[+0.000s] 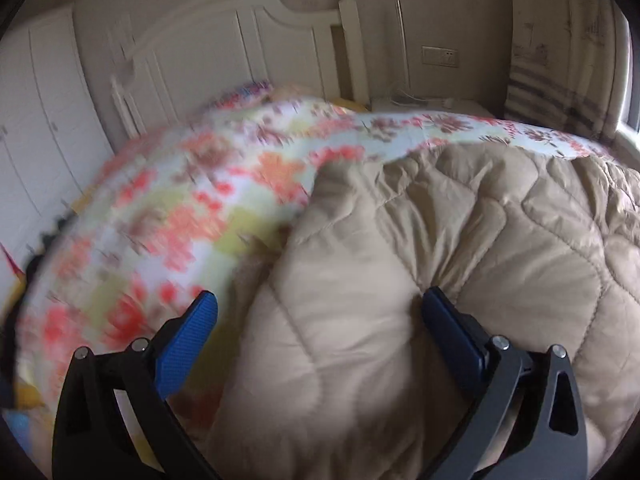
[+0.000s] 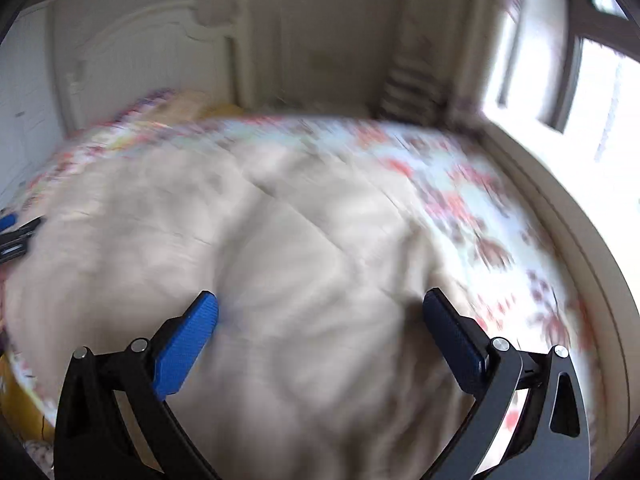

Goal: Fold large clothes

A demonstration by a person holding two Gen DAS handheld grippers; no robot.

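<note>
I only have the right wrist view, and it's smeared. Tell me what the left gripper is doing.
Observer: The left gripper is open. A fold of the tan quilt bulges up between its fingers, unclamped.
Operator: Now tell me what's beside the headboard.
Observer: A white nightstand stands to its right.
Operator: Report anything on the wall there.
Observer: A wall socket sits above the nightstand.
</note>
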